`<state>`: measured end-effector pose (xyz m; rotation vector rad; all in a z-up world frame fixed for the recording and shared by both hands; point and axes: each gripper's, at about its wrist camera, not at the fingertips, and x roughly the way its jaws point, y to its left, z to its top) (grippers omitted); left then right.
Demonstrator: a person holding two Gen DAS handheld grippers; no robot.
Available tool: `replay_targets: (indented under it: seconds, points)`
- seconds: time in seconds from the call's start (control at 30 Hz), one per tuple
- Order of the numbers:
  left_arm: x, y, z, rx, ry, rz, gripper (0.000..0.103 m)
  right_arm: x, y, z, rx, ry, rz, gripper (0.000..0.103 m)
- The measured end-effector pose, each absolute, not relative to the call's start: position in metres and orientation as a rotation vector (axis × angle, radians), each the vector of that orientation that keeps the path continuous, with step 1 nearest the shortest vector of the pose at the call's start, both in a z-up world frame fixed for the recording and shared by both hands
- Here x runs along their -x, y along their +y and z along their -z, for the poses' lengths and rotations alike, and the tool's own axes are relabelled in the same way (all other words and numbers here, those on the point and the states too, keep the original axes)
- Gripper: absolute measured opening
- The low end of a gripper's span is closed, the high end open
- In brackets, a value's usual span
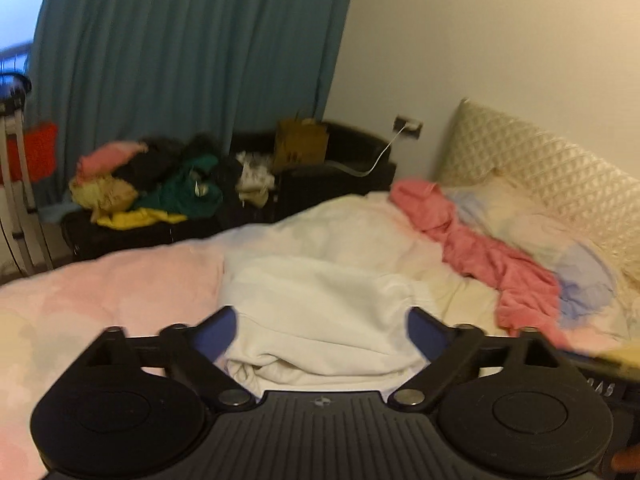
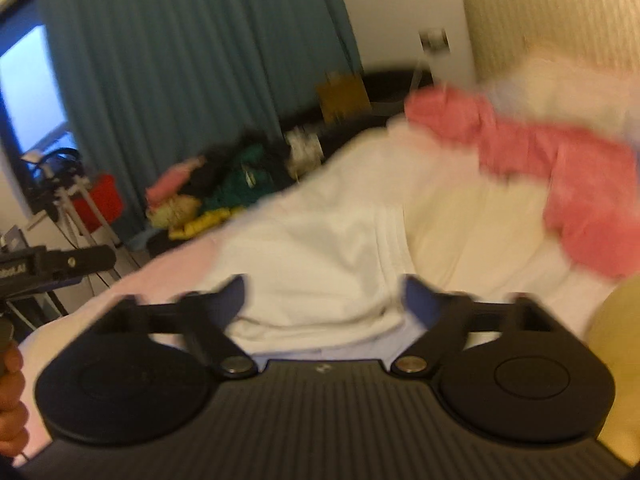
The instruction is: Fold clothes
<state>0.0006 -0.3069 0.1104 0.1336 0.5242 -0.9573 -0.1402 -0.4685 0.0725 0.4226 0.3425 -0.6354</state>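
A white garment lies folded over on the bed, its bunched near edge just in front of my left gripper. That gripper is open, its blue-padded fingers spread to either side of the cloth and holding nothing. The same white garment shows in the blurred right wrist view, in front of my right gripper, which is also open and empty. A pink garment lies crumpled on the bed to the right; it also shows in the right wrist view.
The bed has a pale pink and cream cover and a quilted headboard at the right. A dark sofa piled with mixed clothes stands beyond the bed. A teal curtain hangs behind. The left gripper's body shows at far left.
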Motion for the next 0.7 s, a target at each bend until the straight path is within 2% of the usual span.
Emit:
replay_targets:
  seconds: [0.17,0.37,0.5,0.7]
  points:
    - [0.065,-0.250,-0.139,-0.161,0.440,0.946,0.103,0.172,-0.423,-0.101,-0.332,0.319,0.564,0.092]
    - [0.127,-0.181,-0.156,-0.109,0.346,0.922,0.103,0.201,-0.372,-0.102,-0.319,0.273,0.534,0.092]
    - [0.147,-0.148,-0.145,-0.099,0.318,0.888,0.103,0.214,-0.345,-0.086,-0.293,0.195,0.560,0.092]
    - [0.144,-0.123,-0.116,-0.061,0.362,0.877,0.103,0.214,-0.323,-0.056,-0.263,0.197,0.579,0.092]
